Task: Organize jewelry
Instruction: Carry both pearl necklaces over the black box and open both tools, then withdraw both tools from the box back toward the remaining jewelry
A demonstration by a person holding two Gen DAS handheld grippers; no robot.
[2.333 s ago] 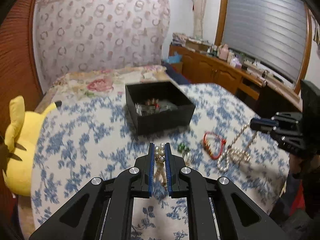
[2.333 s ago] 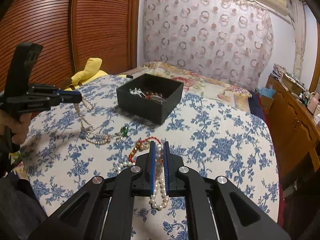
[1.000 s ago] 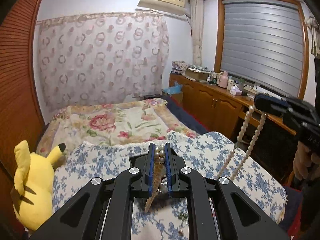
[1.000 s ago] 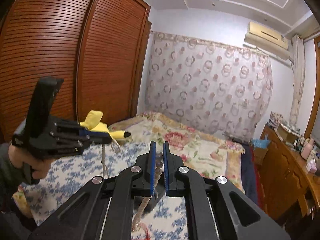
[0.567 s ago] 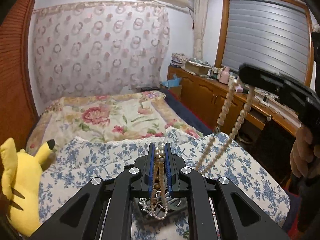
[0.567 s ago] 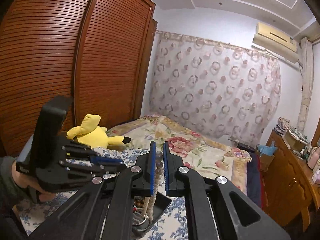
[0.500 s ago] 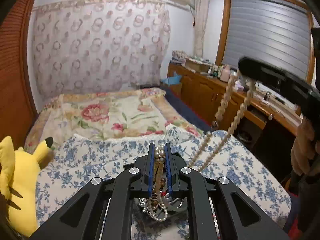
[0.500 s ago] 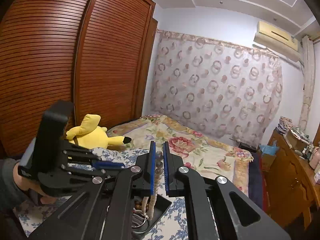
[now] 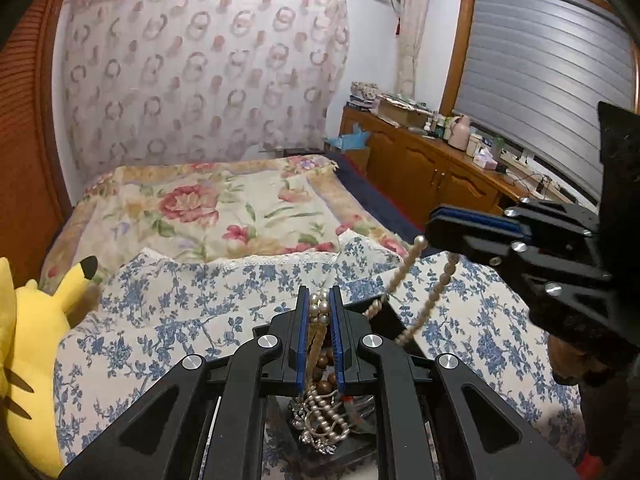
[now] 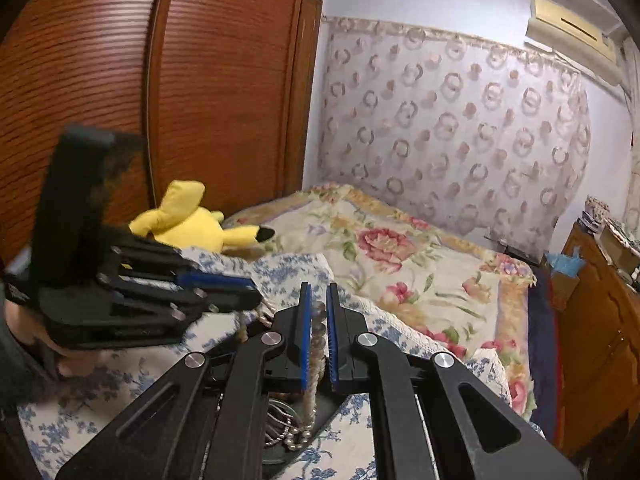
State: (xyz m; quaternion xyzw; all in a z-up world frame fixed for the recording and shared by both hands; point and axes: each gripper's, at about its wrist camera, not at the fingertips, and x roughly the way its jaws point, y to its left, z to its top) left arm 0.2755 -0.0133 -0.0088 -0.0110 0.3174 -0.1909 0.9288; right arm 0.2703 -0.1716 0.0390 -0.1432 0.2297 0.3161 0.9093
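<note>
both tools had come down since the earlier frames, when the room's ceiling filled the right view. the pearl necklace [image 9: 404, 276] was strung between them: the left tool [image 9: 319, 308] pinched one stretch of beads between its blue pads, the right tool [image 10: 316, 312] pinched another, and the slack hung into the black box [image 9: 394, 326] directly under the left tool, onto a heap of pearls and metal pieces. the box sat on the surface [image 9: 168, 320], covered in a blue floral cloth whose far edge met the bed [image 9: 208, 216] with its flowered quilt. a yellow plush toy [image 9: 28, 364] lay at the cloth's left edge, beside the brown wardrobe [image 10: 200, 80]. open cloth lay left and right of the box. a wooden cabinet [image 9: 432, 168] with clutter ran under the shuttered window [image 9: 544, 92]; a patterned curtain [image 9: 200, 72] closed the back wall.
</note>
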